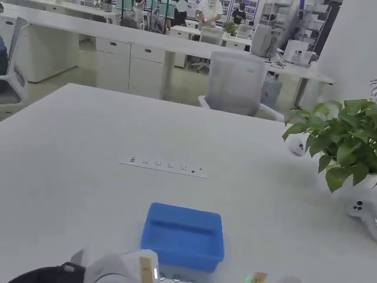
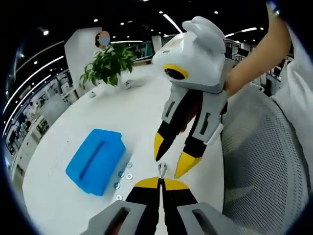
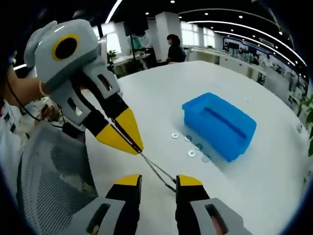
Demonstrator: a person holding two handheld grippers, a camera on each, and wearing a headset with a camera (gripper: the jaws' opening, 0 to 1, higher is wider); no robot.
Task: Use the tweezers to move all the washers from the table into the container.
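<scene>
The blue container stands on the white table. Several washers lie loose on the table along the container's near side. My left gripper is shut on the thin metal tweezers. The tweezers run from its yellow tips into the gap between my right gripper's jaws. My right gripper faces the left one with its jaws apart around the tweezers' free end. Both grippers hover above the table's near edge, short of the washers.
A potted plant and a white controller sit at the table's right side. A power strip lies beyond the container. A mesh chair is close behind the grippers. People stand at far benches.
</scene>
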